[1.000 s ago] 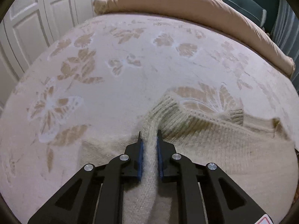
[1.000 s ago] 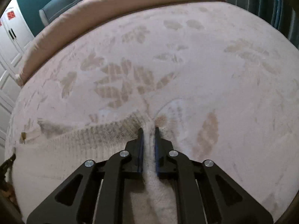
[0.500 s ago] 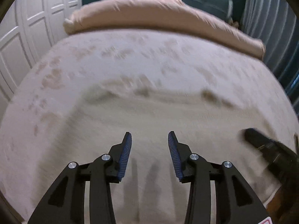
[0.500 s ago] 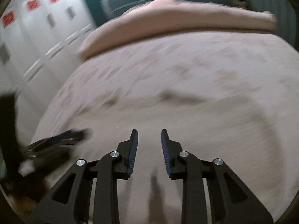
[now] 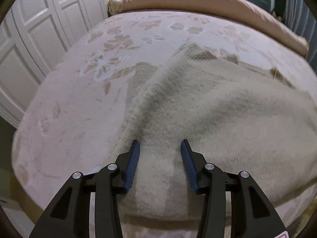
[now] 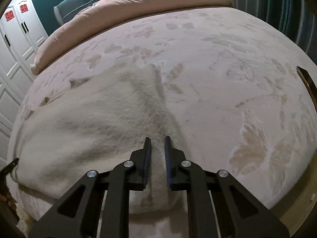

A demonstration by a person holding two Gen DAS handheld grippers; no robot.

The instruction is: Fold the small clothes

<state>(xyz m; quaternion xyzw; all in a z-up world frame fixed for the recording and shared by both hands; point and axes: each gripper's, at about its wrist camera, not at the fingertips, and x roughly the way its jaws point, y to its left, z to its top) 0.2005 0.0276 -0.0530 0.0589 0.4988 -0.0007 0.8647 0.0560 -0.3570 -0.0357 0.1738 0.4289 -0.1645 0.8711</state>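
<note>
A cream knit sweater (image 5: 218, 109) lies spread on the floral bed cover (image 5: 79, 109), reaching to the bed's near edge. My left gripper (image 5: 159, 144) hovers over the sweater's near left part. Its jaws stand wide and are opening, with knit showing between them but not pinched. In the right wrist view the sweater (image 6: 89, 119) fills the left half. My right gripper (image 6: 157, 140) sits at its near right edge, where a crease runs up to the fingertips. Its jaws are closing to a narrow gap with fabric between them, and no firm pinch shows.
A rolled pink duvet (image 5: 198, 0) lies across the head of the bed, against a teal headboard (image 6: 79, 4). White panelled wardrobe doors (image 5: 39, 29) stand along the left side. A wooden frame edge (image 6: 307, 81) shows at the right. The bed cover (image 6: 237, 69) lies bare right of the sweater.
Both grippers were shut on the sweater's far knit parts. They let go, opened and drew back to the near edge. The right one has since narrowed again.
</note>
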